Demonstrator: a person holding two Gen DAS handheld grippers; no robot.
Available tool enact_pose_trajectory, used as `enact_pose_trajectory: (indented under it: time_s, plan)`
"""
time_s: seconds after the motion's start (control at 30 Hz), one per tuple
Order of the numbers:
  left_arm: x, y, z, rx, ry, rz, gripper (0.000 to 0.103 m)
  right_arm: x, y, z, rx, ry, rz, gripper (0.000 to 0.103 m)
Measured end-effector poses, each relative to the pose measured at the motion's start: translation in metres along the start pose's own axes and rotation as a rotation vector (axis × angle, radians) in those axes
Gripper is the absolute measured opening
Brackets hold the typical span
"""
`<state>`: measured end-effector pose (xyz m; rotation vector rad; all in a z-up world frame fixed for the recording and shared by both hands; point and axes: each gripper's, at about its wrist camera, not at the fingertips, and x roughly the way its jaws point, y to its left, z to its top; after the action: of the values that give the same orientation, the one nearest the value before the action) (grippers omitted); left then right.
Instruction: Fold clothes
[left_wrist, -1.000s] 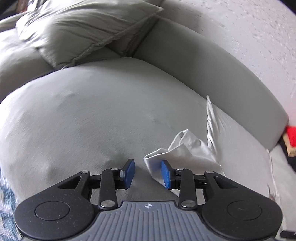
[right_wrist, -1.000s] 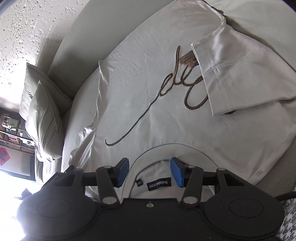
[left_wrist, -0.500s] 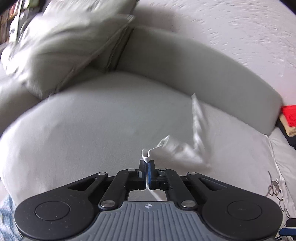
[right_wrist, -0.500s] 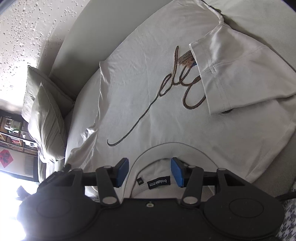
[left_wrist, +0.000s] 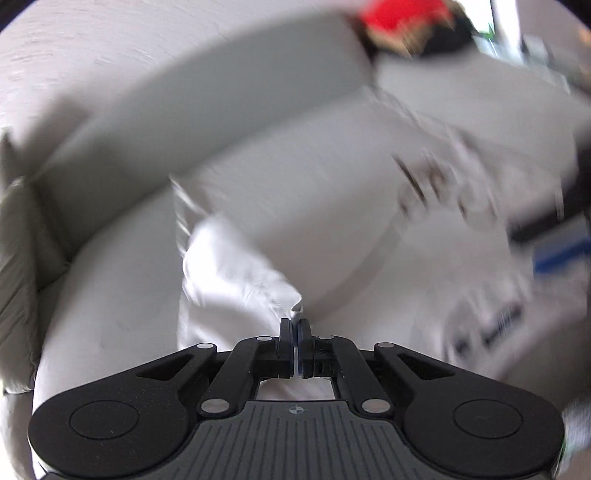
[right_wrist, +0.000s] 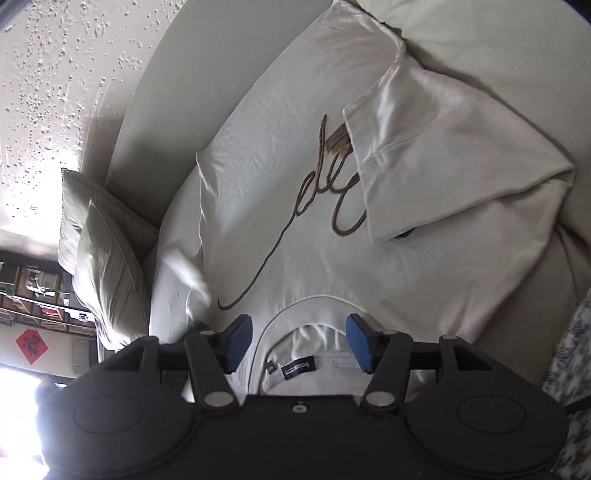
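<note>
Here, blurred: the left wrist view smears; we cannot read the print.
Left gripper (left_wrist: 294, 328): we see it clamped on the white T-shirt sleeve (left_wrist: 236, 269).
Right gripper (right_wrist: 298, 341): wide apart over the collar.
Cream brown-script T-shirt (right_wrist: 280, 192): flat on grey sofa cushion (right_wrist: 498, 48); only the right wrist view shows it sharply.

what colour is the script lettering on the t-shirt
Dark brown lettering on the cream t-shirt, clearest in the right wrist view.

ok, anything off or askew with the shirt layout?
Nothing damaged. One sleeve lies folded over the script print, part-way through folding. The other sleeve is bunched, pinched in the left tool. Left view is blurred.
</note>
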<state>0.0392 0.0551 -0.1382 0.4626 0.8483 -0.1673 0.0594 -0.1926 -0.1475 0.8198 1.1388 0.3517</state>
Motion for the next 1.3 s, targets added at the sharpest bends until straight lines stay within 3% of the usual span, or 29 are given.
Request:
enact_pose_trajectory:
  time_s: [0.03,0.1,0.17,0.23,0.37,0.47,0.73,0.83,0.9,1.03,1.17,1.23,1.3]
  plan:
    - [0.001,-0.001,-0.001,0.017,0.011,-0.009,0.003,-0.002,-0.001,0.0,-0.002,-0.003,0.001,0.056]
    - [-0.003,0.004,0.0,0.011,0.008,-0.027,0.022,-0.004,-0.004,0.001,0.004,-0.009,0.008,0.059]
    - [-0.01,0.017,0.0,-0.064,0.016,-0.02,0.032,-0.006,-0.007,0.002,0.021,-0.012,0.023,0.059]
    - [-0.02,0.036,-0.006,-0.179,0.014,-0.018,0.036,-0.008,-0.007,0.002,0.019,-0.014,0.033,0.059]
    - [-0.03,0.095,-0.034,-0.517,-0.005,-0.028,0.042,-0.01,-0.005,0.002,-0.013,-0.025,0.04,0.059]
    - [-0.032,0.135,-0.058,-0.763,-0.014,-0.027,0.041,-0.009,-0.007,0.002,0.003,-0.027,0.048,0.059]
    - [0.01,0.165,-0.087,-1.066,0.059,-0.247,0.034,-0.006,-0.008,-0.002,0.009,-0.016,0.031,0.059]
    - [0.027,0.166,-0.091,-1.148,0.098,-0.3,0.019,-0.007,-0.007,-0.002,0.007,-0.017,0.026,0.059]
    - [0.034,0.166,-0.097,-1.199,0.114,-0.325,0.001,-0.007,-0.007,-0.002,0.006,-0.017,0.022,0.059]
    - [0.026,0.161,-0.097,-1.149,0.127,-0.245,0.004,-0.008,-0.009,-0.002,0.004,-0.017,0.016,0.059]
    - [0.008,0.15,-0.08,-0.997,0.144,-0.117,0.006,-0.016,-0.007,0.006,-0.02,-0.064,-0.008,0.059]
    - [-0.007,0.143,-0.068,-0.912,0.096,-0.063,0.007,-0.021,-0.005,0.01,-0.034,-0.093,-0.022,0.059]
    - [-0.016,0.138,-0.056,-0.86,0.024,-0.063,0.007,-0.026,-0.004,0.015,-0.049,-0.121,-0.036,0.059]
